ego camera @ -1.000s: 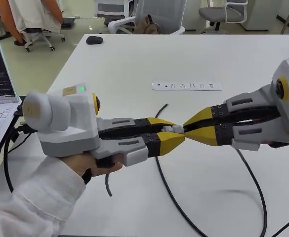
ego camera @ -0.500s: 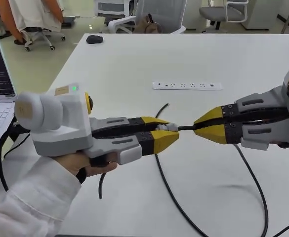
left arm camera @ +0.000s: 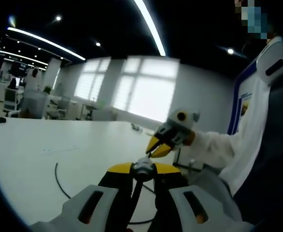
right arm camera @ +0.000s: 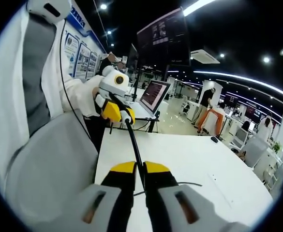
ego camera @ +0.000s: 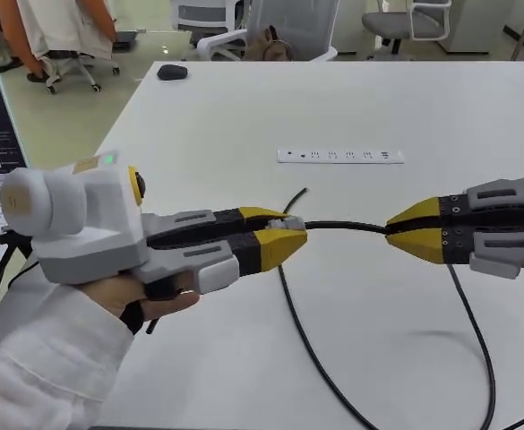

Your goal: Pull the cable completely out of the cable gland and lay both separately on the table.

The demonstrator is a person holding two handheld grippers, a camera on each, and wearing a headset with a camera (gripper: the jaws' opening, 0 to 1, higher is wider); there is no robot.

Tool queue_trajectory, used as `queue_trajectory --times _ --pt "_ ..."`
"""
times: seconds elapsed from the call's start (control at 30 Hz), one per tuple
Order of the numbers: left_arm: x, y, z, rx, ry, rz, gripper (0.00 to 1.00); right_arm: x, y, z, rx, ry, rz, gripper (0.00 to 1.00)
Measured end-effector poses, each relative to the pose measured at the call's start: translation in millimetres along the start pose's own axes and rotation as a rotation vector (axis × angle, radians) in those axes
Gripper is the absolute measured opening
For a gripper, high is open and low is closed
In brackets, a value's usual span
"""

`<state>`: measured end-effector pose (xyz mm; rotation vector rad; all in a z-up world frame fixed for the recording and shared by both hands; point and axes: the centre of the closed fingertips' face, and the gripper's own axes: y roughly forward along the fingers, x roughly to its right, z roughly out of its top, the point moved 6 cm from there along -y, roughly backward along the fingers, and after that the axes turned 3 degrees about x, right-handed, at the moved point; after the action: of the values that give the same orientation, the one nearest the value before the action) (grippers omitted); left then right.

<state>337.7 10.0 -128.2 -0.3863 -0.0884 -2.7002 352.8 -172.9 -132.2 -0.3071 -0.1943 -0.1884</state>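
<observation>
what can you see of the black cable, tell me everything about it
The cable is thin, black and round, with what looks like a rubbery sheath. One short stretch hangs almost straight in the air between the pale cable gland, clamped in the left gripper, and the right gripper, whose jaws are shut on it. Behind the right gripper it droops in a curve to the white table and runs off the bottom edge.

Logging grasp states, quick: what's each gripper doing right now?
Left gripper: shut on gland.
Right gripper: shut on cable.
</observation>
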Motion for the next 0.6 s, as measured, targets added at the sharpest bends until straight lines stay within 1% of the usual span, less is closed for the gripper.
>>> queue_trajectory --times 0.13,0.4,0.47,0.57,0.6 --pt "1.4 1.7 -2.0 -0.017 0.012 -0.003 0.17 -1.0 1.8 -3.9 -0.016 0.007 0.001 0.04" --pt "2.8 1.0 -1.8 -0.026 0.013 -0.006 0.17 -1.9 5.1 -6.6 -0.021 0.031 0.01 0.04" --pt "3.9 1.9 -1.8 -0.027 0.013 -0.009 0.17 -0.6 5.8 -7.2 -0.028 0.025 0.004 0.05" --pt "5.9 3.4 -0.8 -0.023 0.014 -0.018 0.17 0.7 7.1 -5.0 -0.026 0.03 0.001 0.08" --pt "6.2 4.1 -0.8 -0.024 0.014 -0.019 0.17 0.1 8.3 -0.5 -0.015 0.027 0.003 0.1"
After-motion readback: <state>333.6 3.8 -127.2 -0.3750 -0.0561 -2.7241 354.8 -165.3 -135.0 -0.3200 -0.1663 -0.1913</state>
